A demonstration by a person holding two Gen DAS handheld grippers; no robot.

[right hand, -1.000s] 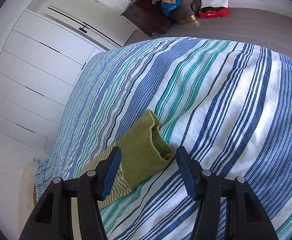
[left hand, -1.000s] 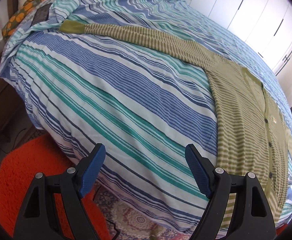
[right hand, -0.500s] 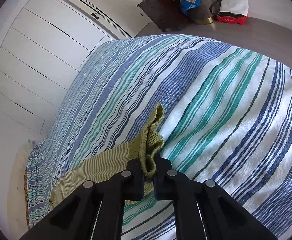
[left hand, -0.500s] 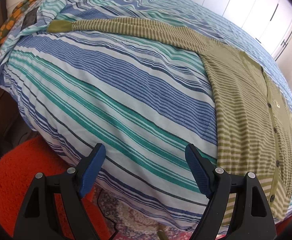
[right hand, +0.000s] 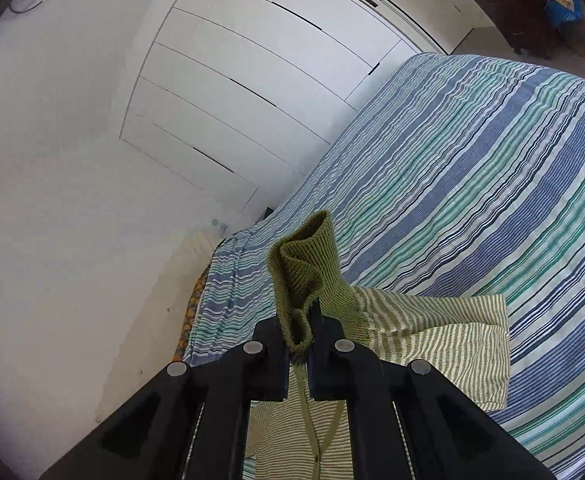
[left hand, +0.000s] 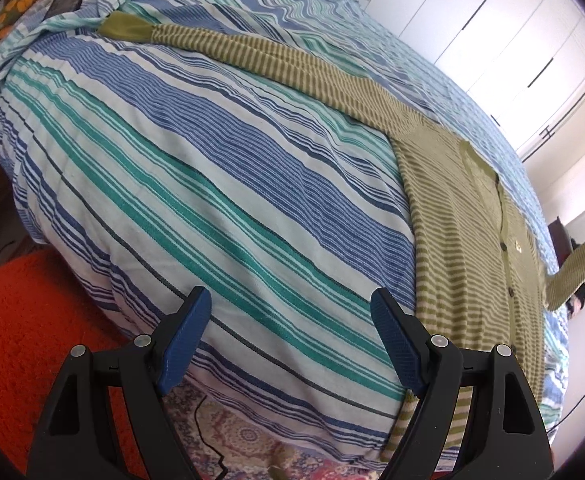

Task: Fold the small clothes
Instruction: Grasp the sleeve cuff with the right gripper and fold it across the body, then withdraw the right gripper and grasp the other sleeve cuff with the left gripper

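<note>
An olive-and-cream striped cardigan [left hand: 468, 240] lies buttoned and flat at the bed's three-o'clock side. One sleeve [left hand: 252, 52] stretches toward eleven o'clock; the other sleeve's solid green cuff [right hand: 304, 264] is lifted off the cover.

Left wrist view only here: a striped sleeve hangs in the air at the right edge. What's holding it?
Observer: The right gripper is shut on the solid green cuff of that sleeve.
Operator: Rest of the cardigan off the bed?
Observer: No. The right wrist view shows the cardigan body lying flat on the striped bedspread, buttons up.
Operator: Cuff pinched flat?
Observer: No, it is bunched and folded between the jaws, with its end sticking up past them.
</note>
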